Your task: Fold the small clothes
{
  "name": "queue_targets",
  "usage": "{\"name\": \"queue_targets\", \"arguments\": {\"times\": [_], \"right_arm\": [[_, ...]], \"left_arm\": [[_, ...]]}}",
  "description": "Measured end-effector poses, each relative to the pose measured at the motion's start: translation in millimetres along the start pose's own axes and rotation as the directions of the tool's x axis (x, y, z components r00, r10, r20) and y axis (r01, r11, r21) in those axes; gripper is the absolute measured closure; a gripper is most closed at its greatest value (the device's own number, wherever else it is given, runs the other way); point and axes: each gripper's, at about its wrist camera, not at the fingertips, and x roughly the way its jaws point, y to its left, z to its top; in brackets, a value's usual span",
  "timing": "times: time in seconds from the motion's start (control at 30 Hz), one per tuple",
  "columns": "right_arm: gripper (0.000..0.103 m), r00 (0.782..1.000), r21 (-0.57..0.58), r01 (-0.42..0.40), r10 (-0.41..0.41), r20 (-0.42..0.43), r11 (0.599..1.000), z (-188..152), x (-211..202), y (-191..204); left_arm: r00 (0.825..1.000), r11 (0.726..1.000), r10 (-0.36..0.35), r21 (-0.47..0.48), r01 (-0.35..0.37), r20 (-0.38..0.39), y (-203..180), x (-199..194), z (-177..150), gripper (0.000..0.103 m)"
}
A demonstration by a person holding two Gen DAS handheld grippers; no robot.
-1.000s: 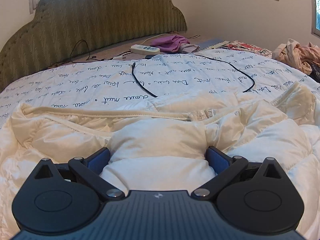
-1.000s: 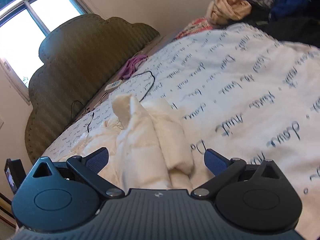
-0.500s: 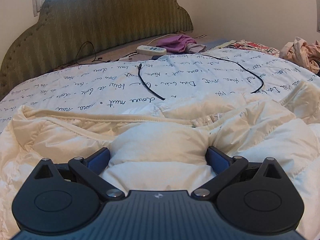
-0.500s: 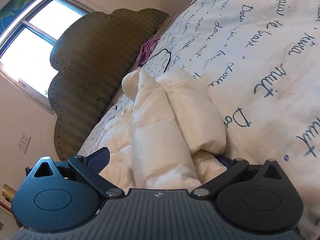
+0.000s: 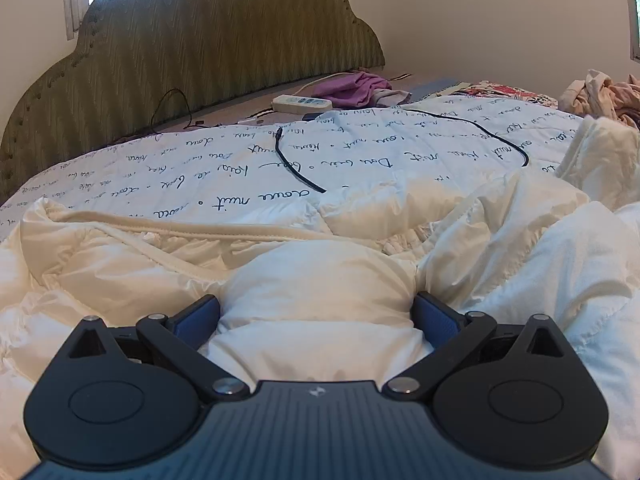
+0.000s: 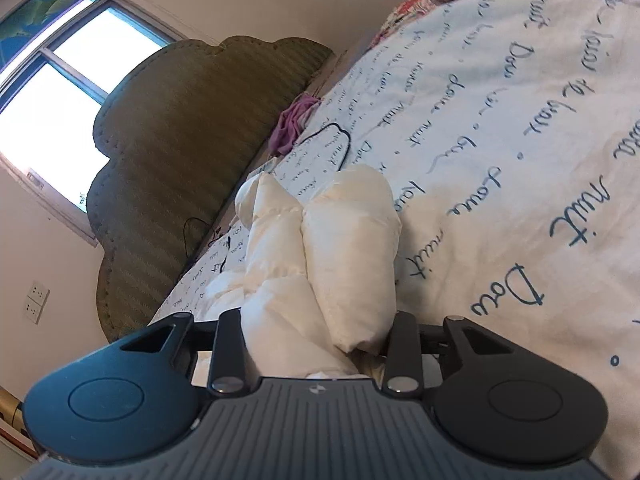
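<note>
A puffy cream-white jacket (image 5: 120, 272) lies rumpled on the bedspread with handwriting print (image 5: 200, 168). My left gripper (image 5: 316, 312) rests low on it with its jaws spread wide, open. A padded bulge of the jacket fills the gap between the blue pads (image 5: 198, 314). In the right wrist view a rolled fold of the jacket (image 6: 348, 240) runs away from the camera across the bedspread (image 6: 500, 160). My right gripper (image 6: 316, 328) is closing on the near end of that fold, and its fingers (image 6: 228, 340) squeeze the fabric from both sides.
A black cable (image 5: 296, 168) loops over the bedspread beyond the jacket. A white power strip (image 5: 302, 103) and a purple cloth (image 5: 352, 88) lie by the green padded headboard (image 5: 200, 48). More clothes (image 5: 600, 92) are piled at the far right. A window (image 6: 60, 92) is behind the headboard.
The right gripper moved in low along the jacket's fold, rolled, and its jaws went from wide open to closed in on the fabric. The left gripper stayed in place.
</note>
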Motion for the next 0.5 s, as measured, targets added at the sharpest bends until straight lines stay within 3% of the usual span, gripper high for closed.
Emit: {"name": "queue_targets", "arguments": {"times": [0.33,0.5], "right_arm": [[0.071,0.992,-0.134,-0.122,0.124,0.001,0.983,6.5,-20.0,85.1],[0.071,0.991,-0.156,-0.129,0.130,-0.005,0.979,4.4,-17.8,108.6]], "left_arm": [[1.000,1.000,0.000,0.004,0.000,0.014,0.6,-1.3,-3.6,0.000],[1.000,0.999,-0.023,-0.022,0.024,0.016,6.6,-2.2,-2.6,0.000]]}}
